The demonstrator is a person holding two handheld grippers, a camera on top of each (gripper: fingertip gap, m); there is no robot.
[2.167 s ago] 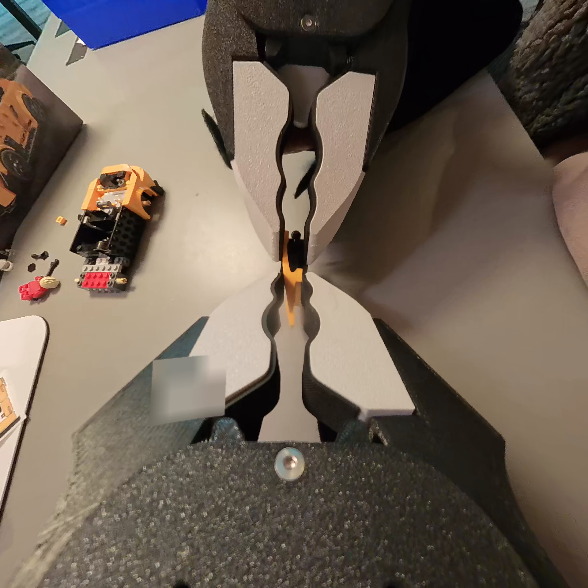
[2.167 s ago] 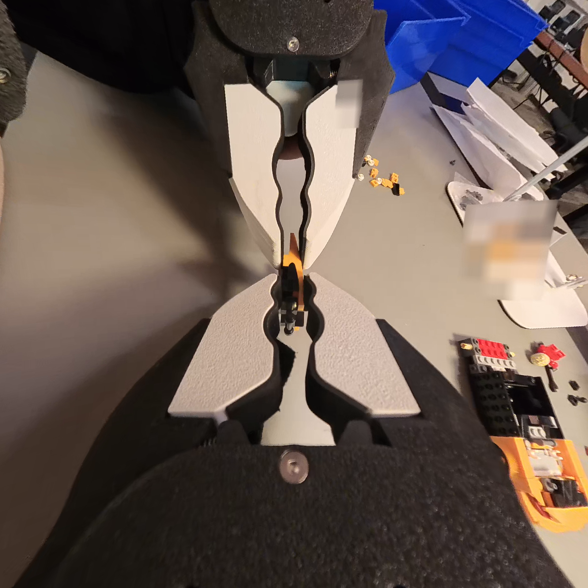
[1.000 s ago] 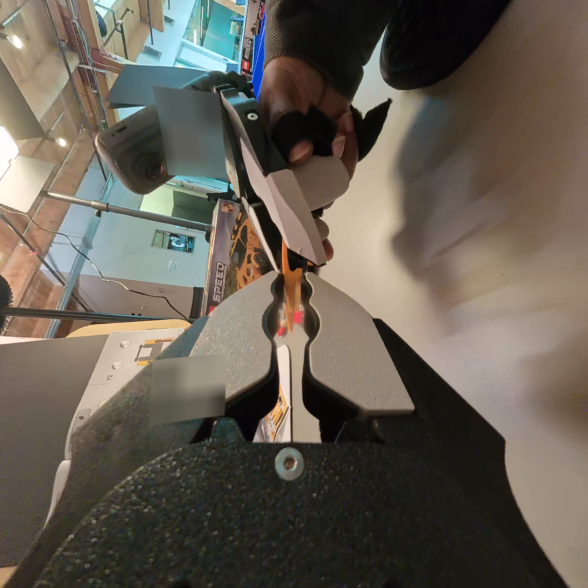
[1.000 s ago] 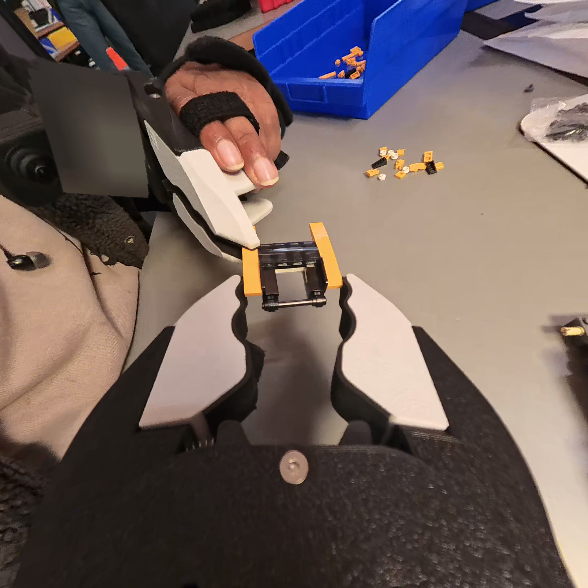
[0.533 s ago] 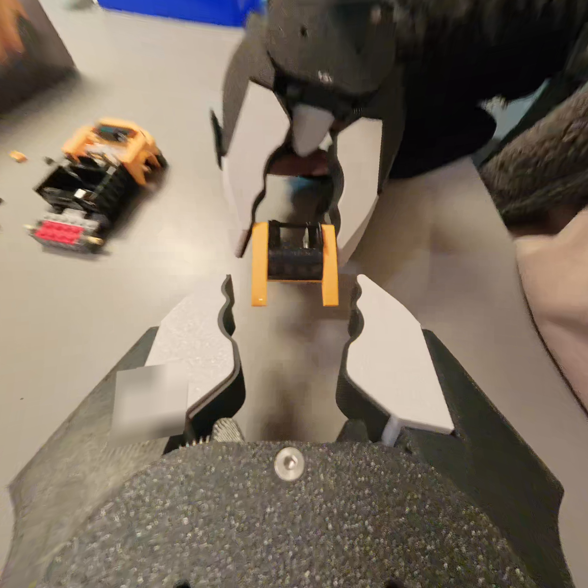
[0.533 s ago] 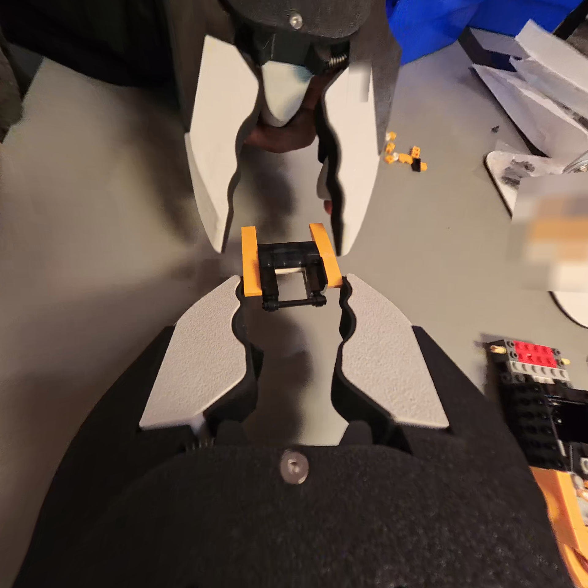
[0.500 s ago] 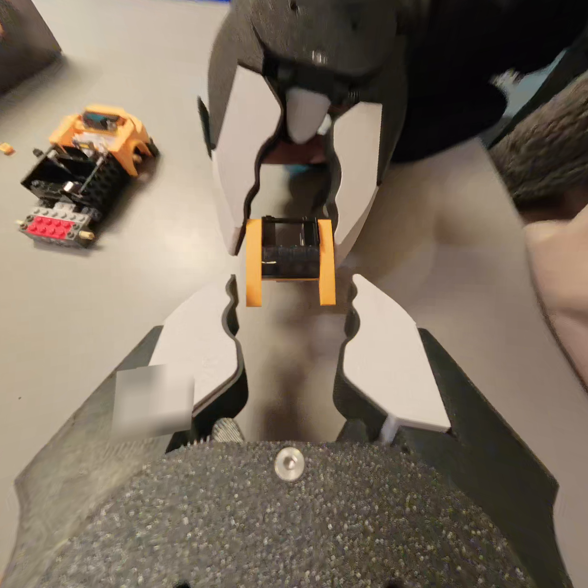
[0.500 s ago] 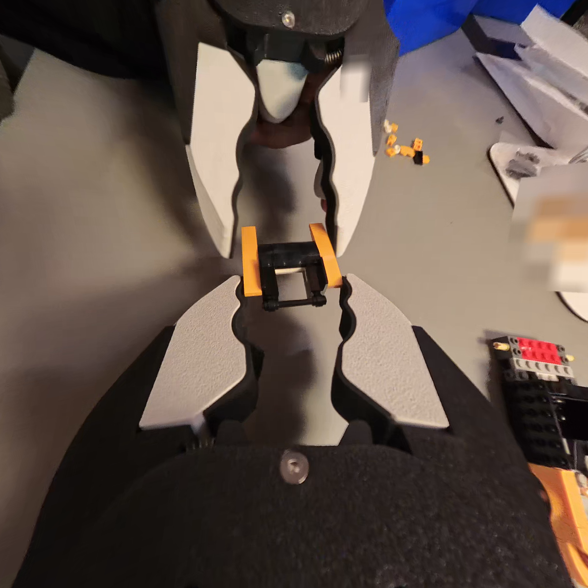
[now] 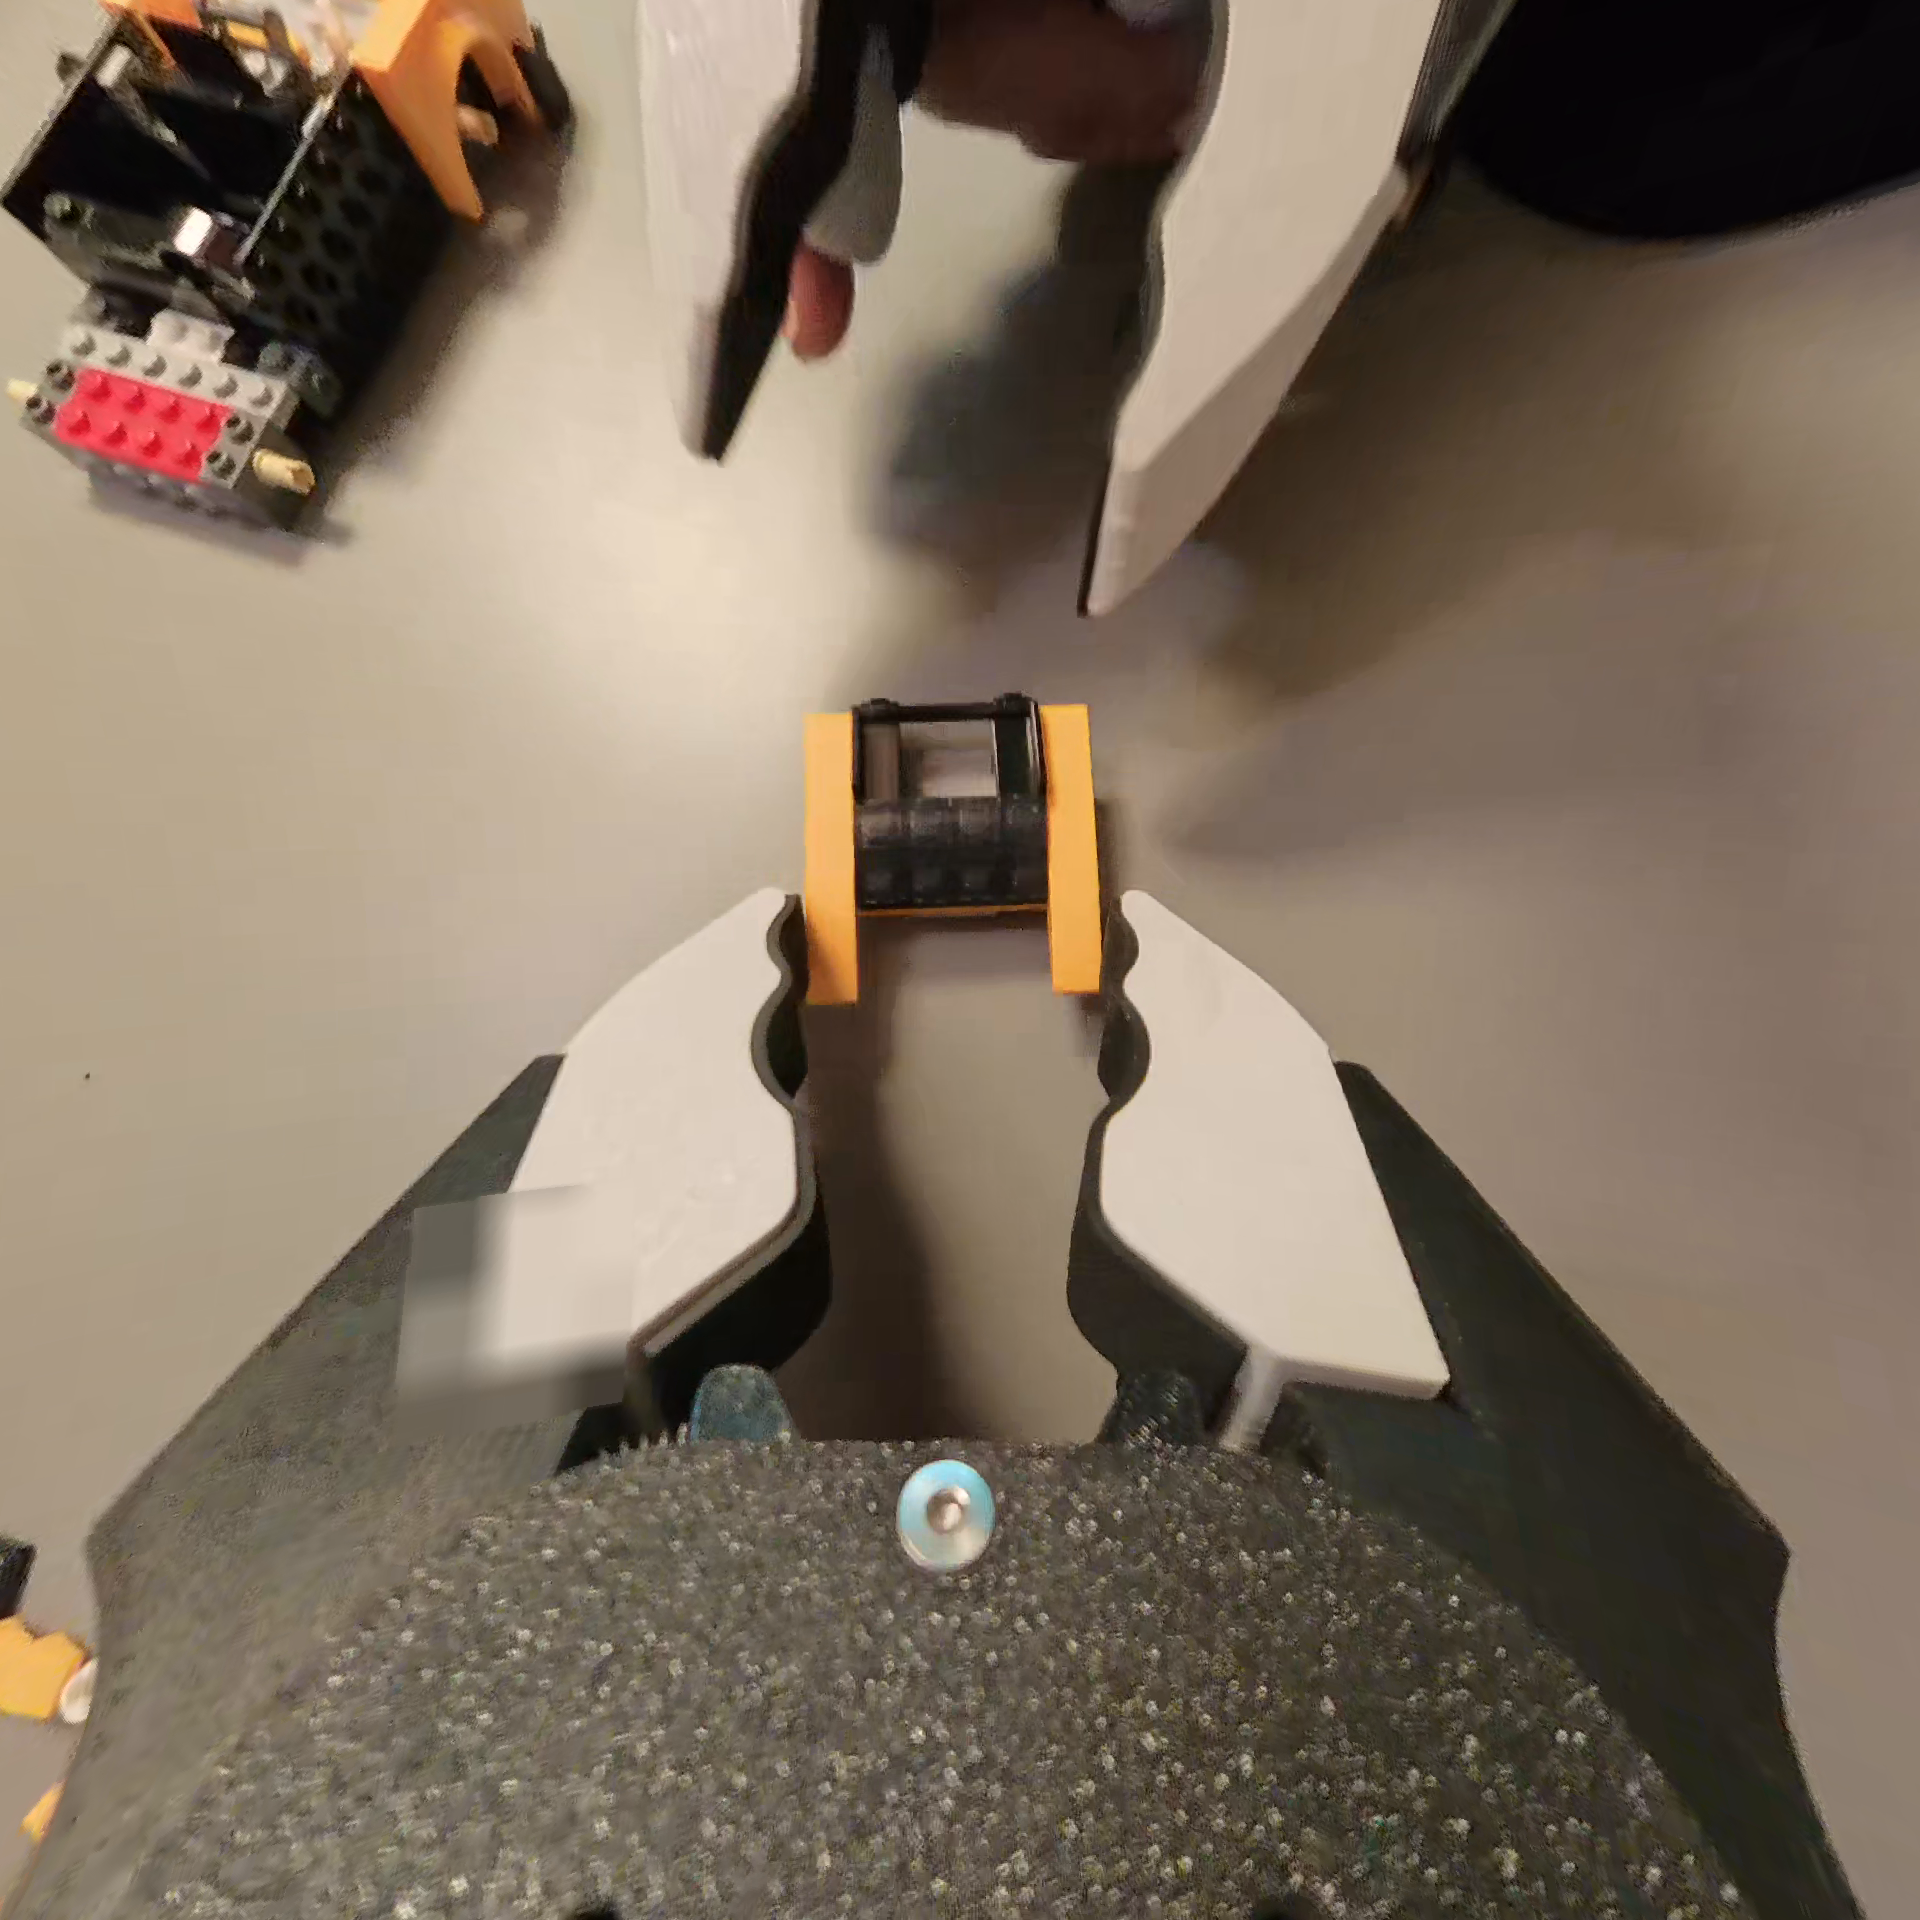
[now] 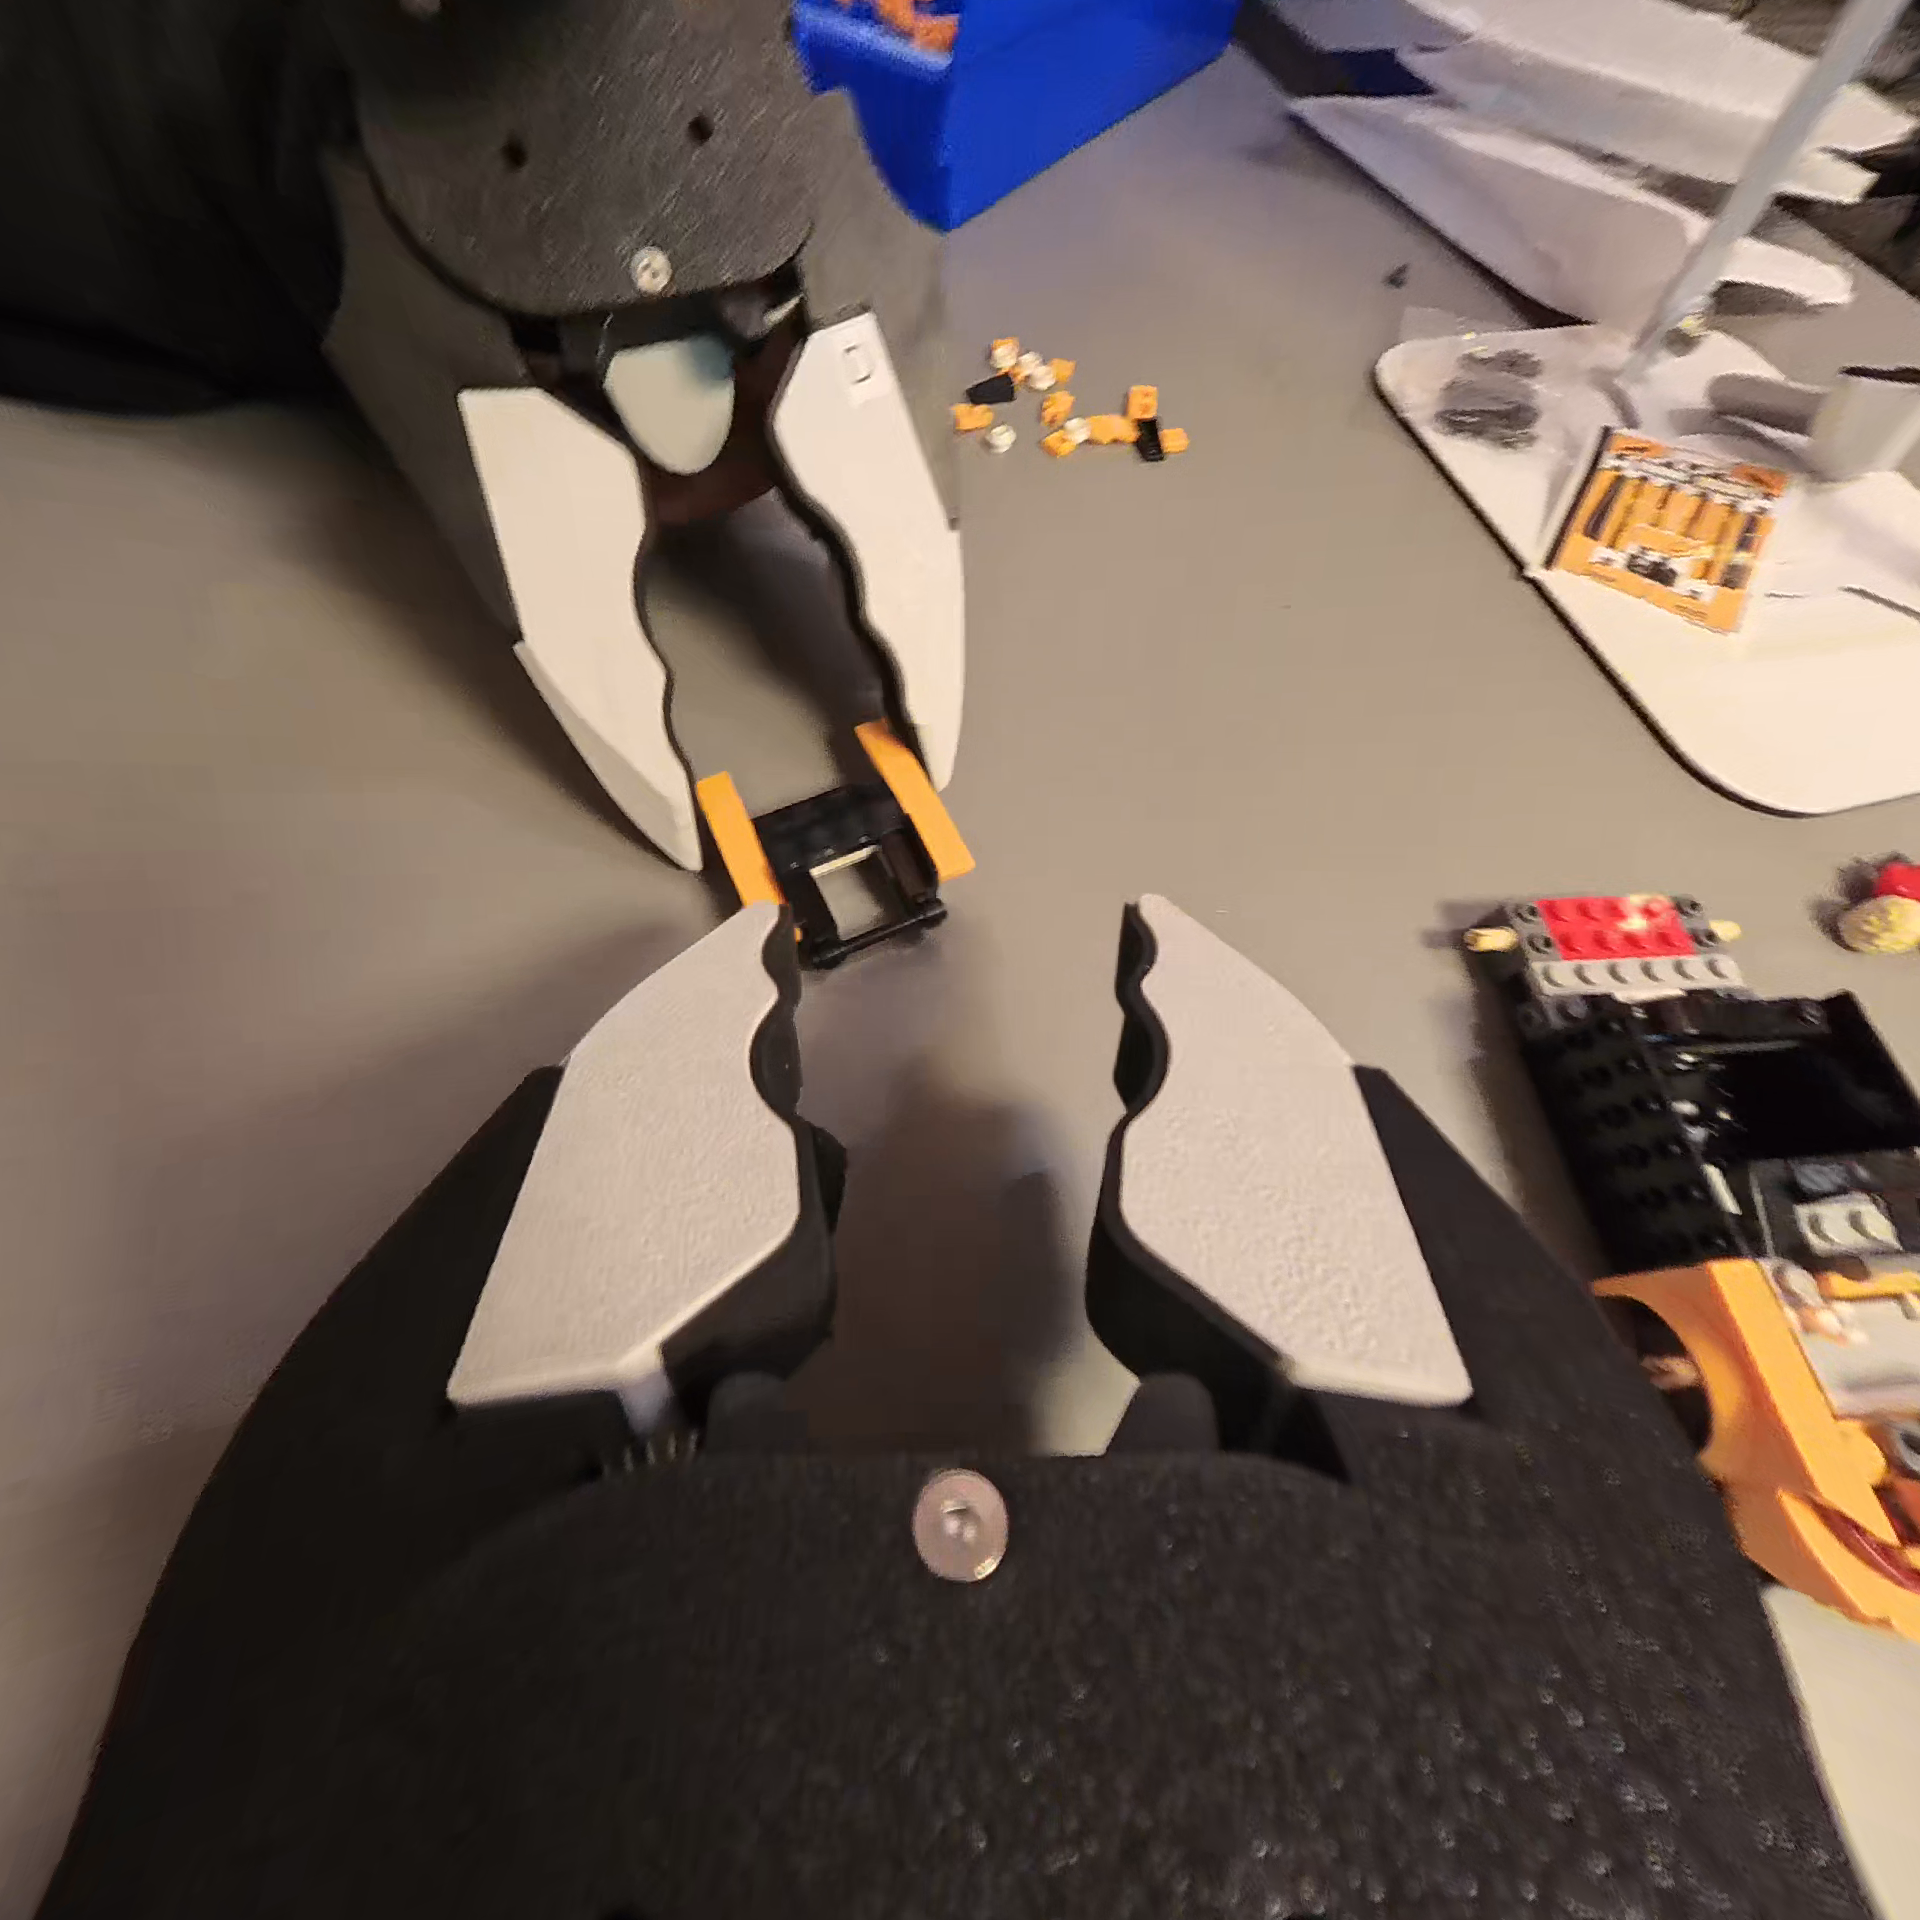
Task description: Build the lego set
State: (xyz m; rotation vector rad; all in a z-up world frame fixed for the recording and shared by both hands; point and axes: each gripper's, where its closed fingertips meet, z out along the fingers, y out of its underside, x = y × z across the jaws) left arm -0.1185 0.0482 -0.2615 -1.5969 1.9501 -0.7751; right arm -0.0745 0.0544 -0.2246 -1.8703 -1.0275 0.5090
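Observation:
A small black and orange lego sub-assembly [image 9: 951, 831] sits between the fingertips of my left gripper [image 9: 954, 920], which is shut on its two orange side bars just above the grey table. In the right wrist view the same piece [image 10: 842, 842] shows in the left gripper [image 10: 812, 805]. My right gripper [image 10: 951, 914] is open and empty, and its left fingertip is right beside the piece. It shows blurred at the top of the left wrist view [image 9: 904, 520]. The partly built black, orange and red car [image 9: 187, 291] lies on the table, to my right in the right wrist view [image 10: 1714, 1091].
A blue bin [image 10: 1018, 94] stands at the back. Several small loose orange and black pieces [image 10: 1070, 405] lie behind the left gripper. A white sheet with an orange sticker sheet [image 10: 1662, 530] and a bag of black parts [image 10: 1486, 405] lie at the right. Some 6 centimetres of space lies between my two pairs of fingers.
The piece has passed from my right gripper to my left. The left gripper swung round and closed on its orange bars. The right gripper opened and drew back.

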